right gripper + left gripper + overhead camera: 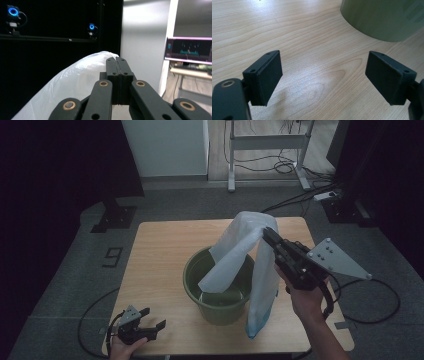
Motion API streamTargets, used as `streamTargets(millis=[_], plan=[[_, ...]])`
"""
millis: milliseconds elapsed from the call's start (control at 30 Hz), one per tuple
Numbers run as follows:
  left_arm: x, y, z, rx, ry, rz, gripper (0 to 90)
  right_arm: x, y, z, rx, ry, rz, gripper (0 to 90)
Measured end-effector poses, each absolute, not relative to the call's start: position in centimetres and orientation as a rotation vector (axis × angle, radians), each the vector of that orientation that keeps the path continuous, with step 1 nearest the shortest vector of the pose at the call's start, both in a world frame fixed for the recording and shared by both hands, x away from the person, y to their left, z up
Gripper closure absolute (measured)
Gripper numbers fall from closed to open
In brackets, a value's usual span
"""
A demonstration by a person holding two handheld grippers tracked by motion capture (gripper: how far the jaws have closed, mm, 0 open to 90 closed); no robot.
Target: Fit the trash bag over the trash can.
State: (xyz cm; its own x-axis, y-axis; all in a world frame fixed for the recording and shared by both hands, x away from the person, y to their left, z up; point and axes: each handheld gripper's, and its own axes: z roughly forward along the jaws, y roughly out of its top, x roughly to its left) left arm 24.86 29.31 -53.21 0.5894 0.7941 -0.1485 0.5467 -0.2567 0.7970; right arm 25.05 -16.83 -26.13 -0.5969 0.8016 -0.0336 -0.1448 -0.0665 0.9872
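Light wooden table [160, 270], dark room. Right gripper [265, 234] clenched on thin white plastic bag [235, 255], lifted over round green plastic bucket [192, 272], one end draped inside. Left gripper [152, 326] released, idle at table corner. Lining step; next needs bag mouth spread over rim.

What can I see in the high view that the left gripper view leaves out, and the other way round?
The high view takes in the white plastic bag lifted over the bucket by the right gripper, with one end hanging inside. The left gripper view gives a close look at the left gripper and its wide-apart pads with bare wood between them. Both show the green bucket and the wooden table.
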Motion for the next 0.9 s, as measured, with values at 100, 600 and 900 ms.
streamTargets(millis=[100,600,900], plan=[[24.9,29.2,-53.3,1.946,1.073,0.355,13.9,25.6,-17.0,-27.6,0.762,1.538,1.739,88.8],[24.9,29.1,-53.3,1.957,1.072,0.356,13.9,26.2,-14.9,-33.4,0.813,1.689,1.725,88.8],[24.8,29.1,-53.3,1.957,1.071,0.357,13.9,26.1,-13.6,-36.7,0.834,1.772,1.699,88.7]])
